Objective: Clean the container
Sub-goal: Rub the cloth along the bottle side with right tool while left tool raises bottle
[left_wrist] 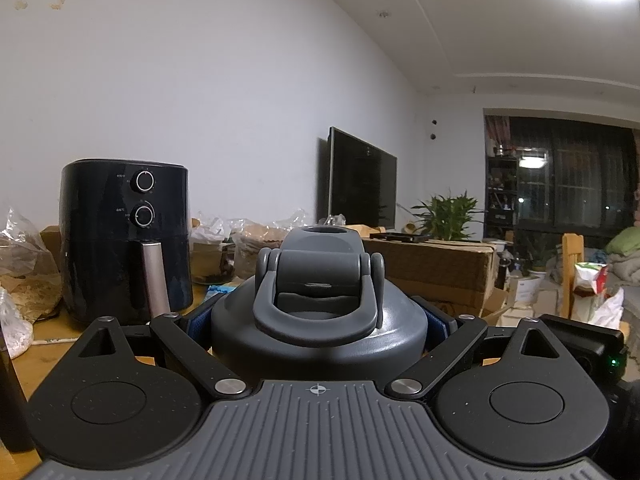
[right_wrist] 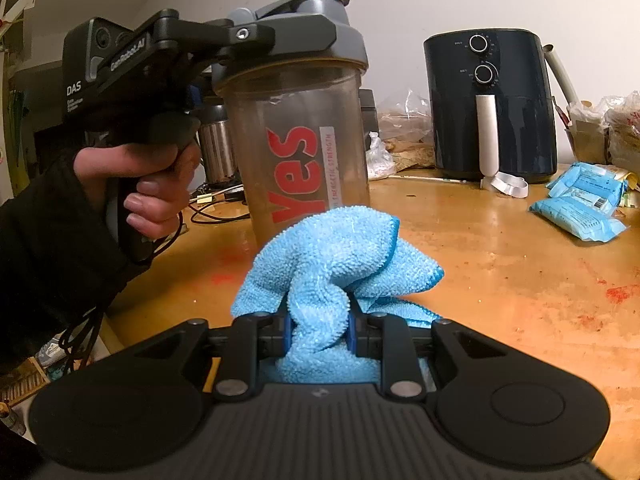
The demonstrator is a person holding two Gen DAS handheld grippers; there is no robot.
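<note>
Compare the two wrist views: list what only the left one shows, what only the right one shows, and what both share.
Only the left wrist view: a television, a potted plant and a dark window.

Only the right wrist view: the blue cloth pinched in the right gripper, the bottle's red lettering, blue packets.

Both: the shaker bottle, clamped at its grey lid by the left gripper, and the air fryer.
</note>
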